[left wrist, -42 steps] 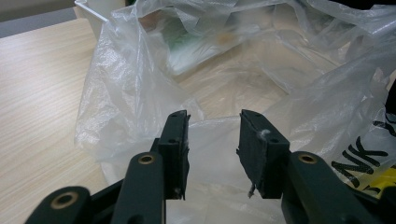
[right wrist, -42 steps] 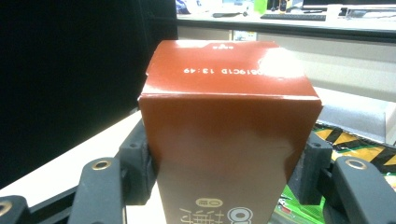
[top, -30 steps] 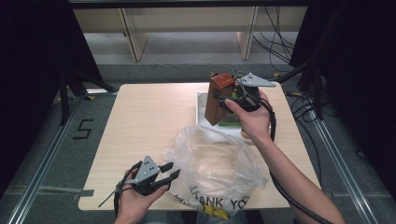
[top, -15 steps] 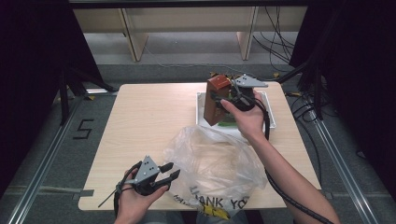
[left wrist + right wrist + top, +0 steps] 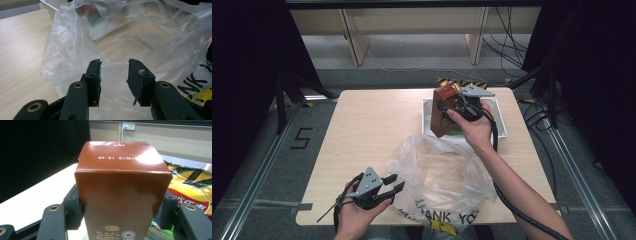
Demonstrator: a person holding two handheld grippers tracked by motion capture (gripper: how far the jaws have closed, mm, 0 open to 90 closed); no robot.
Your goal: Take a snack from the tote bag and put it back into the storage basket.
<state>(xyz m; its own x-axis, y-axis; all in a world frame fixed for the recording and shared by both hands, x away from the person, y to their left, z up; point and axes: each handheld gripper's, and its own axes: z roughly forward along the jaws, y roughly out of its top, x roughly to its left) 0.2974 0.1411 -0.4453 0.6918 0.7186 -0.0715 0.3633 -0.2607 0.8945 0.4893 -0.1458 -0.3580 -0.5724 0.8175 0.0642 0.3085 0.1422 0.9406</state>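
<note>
While the tall brown cardboard carton (image 5: pixel 443 111) is clamped between the jaws of the right gripper (image 5: pixel 451 109), it is held above the white plastic tray (image 5: pixel 502 131) at the table's far right, slightly lower than a second earlier. A yellow snack packet (image 5: pixel 191 183) is seen in the tray behind it. The left gripper (image 5: pixel 388 184) is kept at the near edge of the crumpled clear plastic bag (image 5: pixel 439 182), jaws apart and gripping nothing. The descent is judged to begin the carton's transfer toward the bag, whose mouth is not yet held open.
</note>
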